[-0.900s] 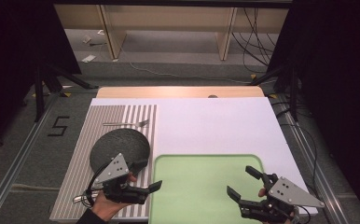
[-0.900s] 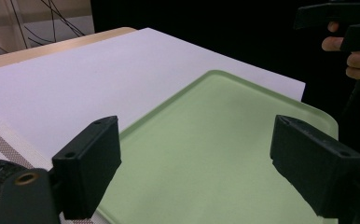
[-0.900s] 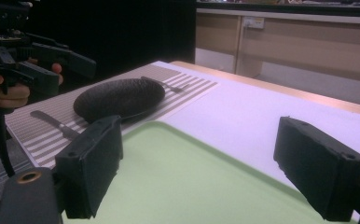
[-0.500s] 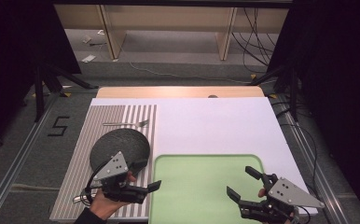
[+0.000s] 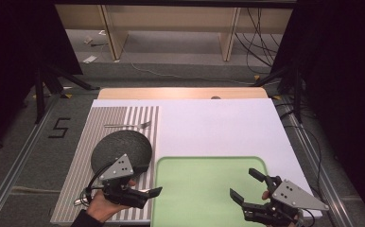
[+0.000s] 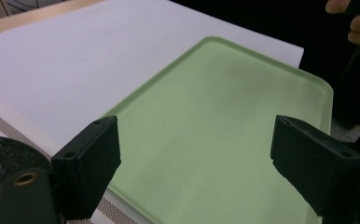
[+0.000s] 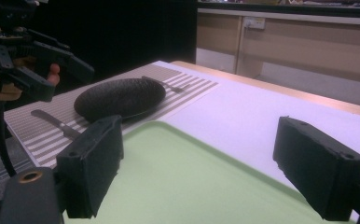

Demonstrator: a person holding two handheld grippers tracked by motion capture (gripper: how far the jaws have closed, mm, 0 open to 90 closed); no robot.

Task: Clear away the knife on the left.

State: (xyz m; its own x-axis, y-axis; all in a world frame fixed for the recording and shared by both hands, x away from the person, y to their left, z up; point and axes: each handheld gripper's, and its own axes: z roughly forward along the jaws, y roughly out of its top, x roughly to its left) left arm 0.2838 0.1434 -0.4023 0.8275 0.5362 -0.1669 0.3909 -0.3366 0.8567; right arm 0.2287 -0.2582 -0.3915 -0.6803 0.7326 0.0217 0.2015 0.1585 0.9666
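Note:
A dark round plate (image 5: pixel 121 150) lies on a striped placemat (image 5: pixel 76 142), with a fork (image 5: pixel 128 125) beyond it. A pale green tray (image 5: pixel 209 189) sits on the white table cover at the near edge. My left gripper (image 5: pixel 153 193) hovers at the tray's left rim, pointing right, open and empty. My right gripper (image 5: pixel 244 183) hangs over the tray's right end, open and empty. In the left gripper view the jaws (image 6: pixel 201 163) frame the bare tray (image 6: pixel 215 116), with the plate (image 6: pixel 5 154) at the left. The right gripper view (image 7: pixel 197 163) shows the tray (image 7: pixel 178 177), the plate (image 7: pixel 120 98) and a knife (image 7: pixel 52 122).
The fork (image 7: pixel 164 84) lies behind the plate in the right gripper view, and the left gripper (image 7: pixel 38 60) is held at the far left. A wide stretch of white cover (image 5: pixel 218 127) extends behind the tray. Cables and wooden furniture legs stand on the floor beyond the table.

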